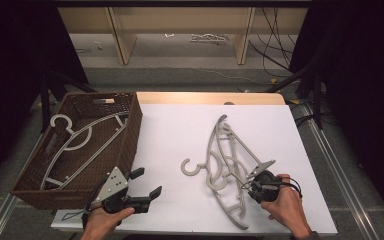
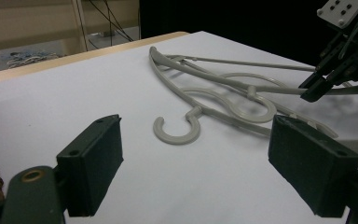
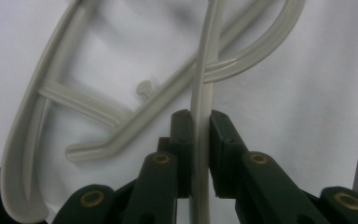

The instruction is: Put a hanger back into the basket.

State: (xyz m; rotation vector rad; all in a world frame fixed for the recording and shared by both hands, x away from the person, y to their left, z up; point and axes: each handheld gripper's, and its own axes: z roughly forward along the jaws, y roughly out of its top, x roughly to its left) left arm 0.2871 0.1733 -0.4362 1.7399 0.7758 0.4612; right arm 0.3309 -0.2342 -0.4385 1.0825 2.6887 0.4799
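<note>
A tangle of grey plastic hangers (image 1: pixel 223 150) lies on the white table top (image 1: pixel 175 130), one hook (image 1: pixel 192 168) pointing left. My right gripper (image 1: pixel 250 185) is at the pile's near right side, shut on a thin hanger bar (image 3: pixel 202 88) that runs upright between its jaws. In the left gripper view the same pile (image 2: pixel 223 84) lies ahead, with the right gripper (image 2: pixel 310 91) at its right. My left gripper (image 1: pixel 147 182) hovers open near the front edge, between the basket and the pile, with nothing between its pads (image 2: pixel 95 161).
A brown wicker basket (image 1: pixel 131 131) stands at the table's left with one grey hanger (image 1: pixel 75 137) lying in it. Beyond the table's far wooden edge (image 1: pixel 210 97) are floor, shelf legs and cables. Dark stands flank both sides.
</note>
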